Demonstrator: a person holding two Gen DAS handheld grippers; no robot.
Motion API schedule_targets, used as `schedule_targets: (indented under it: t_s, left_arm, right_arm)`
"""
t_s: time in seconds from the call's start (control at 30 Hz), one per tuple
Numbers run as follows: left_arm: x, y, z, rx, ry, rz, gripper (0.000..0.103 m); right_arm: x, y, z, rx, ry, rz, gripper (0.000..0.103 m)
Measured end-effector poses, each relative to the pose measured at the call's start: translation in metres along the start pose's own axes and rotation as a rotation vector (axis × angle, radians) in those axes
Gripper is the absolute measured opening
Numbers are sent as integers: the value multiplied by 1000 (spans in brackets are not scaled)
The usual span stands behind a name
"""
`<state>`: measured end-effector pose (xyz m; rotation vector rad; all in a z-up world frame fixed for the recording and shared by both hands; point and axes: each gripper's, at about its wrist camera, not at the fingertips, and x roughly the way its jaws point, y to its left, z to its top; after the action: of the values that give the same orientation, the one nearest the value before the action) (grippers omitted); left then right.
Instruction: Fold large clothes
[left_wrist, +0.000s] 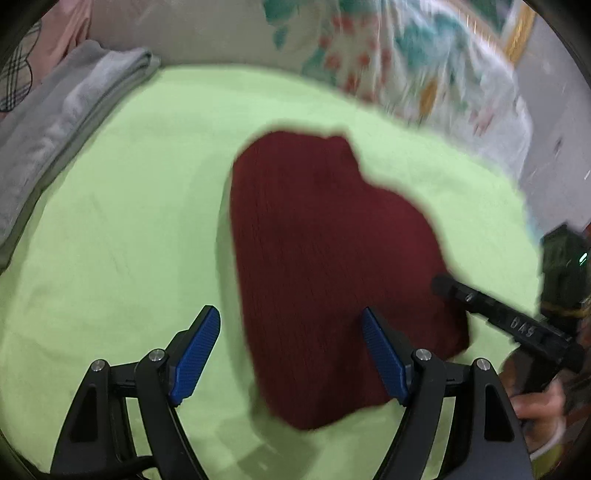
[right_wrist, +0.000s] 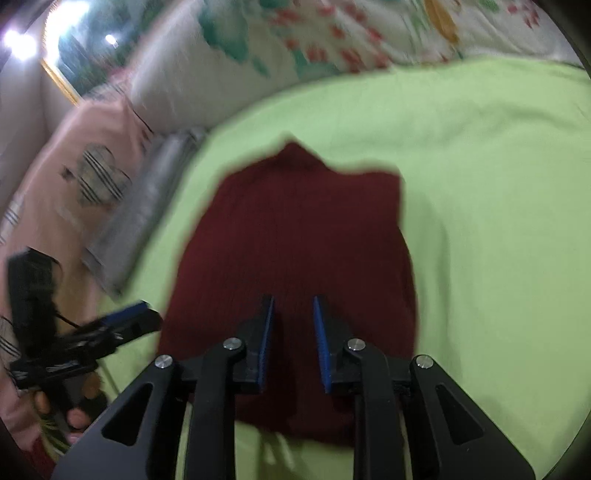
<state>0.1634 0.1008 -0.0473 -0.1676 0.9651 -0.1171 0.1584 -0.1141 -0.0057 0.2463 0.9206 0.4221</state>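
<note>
While both grippers tilt down over the green sheet (left_wrist: 110, 221), the left gripper (left_wrist: 288, 350) has its fingers spread wide and released, the right gripper (right_wrist: 293, 336) narrowly parted, grasping nothing. The maroon sweater (right_wrist: 295, 236) lies folded flat beneath them, its near hem behind the fingers. Blur hides its edges.

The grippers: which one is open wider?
The left gripper: its blue pads stand far apart over the red sweater. The right gripper's pads sit close together.

maroon sweater (right_wrist: 295, 236), green sheet (right_wrist: 480, 184), narrow-gapped hand-held gripper (right_wrist: 293, 302)
</note>
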Motion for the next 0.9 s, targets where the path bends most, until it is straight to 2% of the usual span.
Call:
schedule_targets:
  t_s: [0.03, 0.1, 0.17, 0.3, 0.37, 0.47, 0.6, 0.67, 0.73, 0.9]
  left_arm:
    - [10, -2, -6, 4, 23, 9, 82]
    - [24, 4, -14, -39, 40, -6, 89]
    - [24, 9, -13, -76, 38, -8, 92]
    - [11, 4, -15, -63, 8, 27, 92]
    - [1, 1, -16, -51, -6, 54, 92]
    - [-7, 2, -23, -77, -4, 53, 92]
    - [-26, -1, -33, -74, -17, 97, 92]
    - [-34, -5, -41, -53, -12, 136, 93]
    - [-38, -7, -51, -54, 8, 174, 93]
    - [-44, -6, -75, -74, 37, 204, 93]
  right_arm:
    - [7, -8, -9, 16, 21, -43, 23]
    - [10, -19, -15, 59, 14, -15, 23]
    - [9, -22, -14, 64, 3, -3, 23]
    - [1, -18, -15, 56, 4, -36, 23]
    - [-5, -13, -21, 47, 1, -50, 27]
    - [-4, -12, -31, 33, 41, -116, 30]
    - [-26, -1, -41, 33, 9, -106, 35]
    - [-36, 5, -46, 22, -15, -105, 43]
    - [-45, 12, -51, 2, -37, -112, 45]
    - [-60, 18, -66, 3, -69, -103, 47]
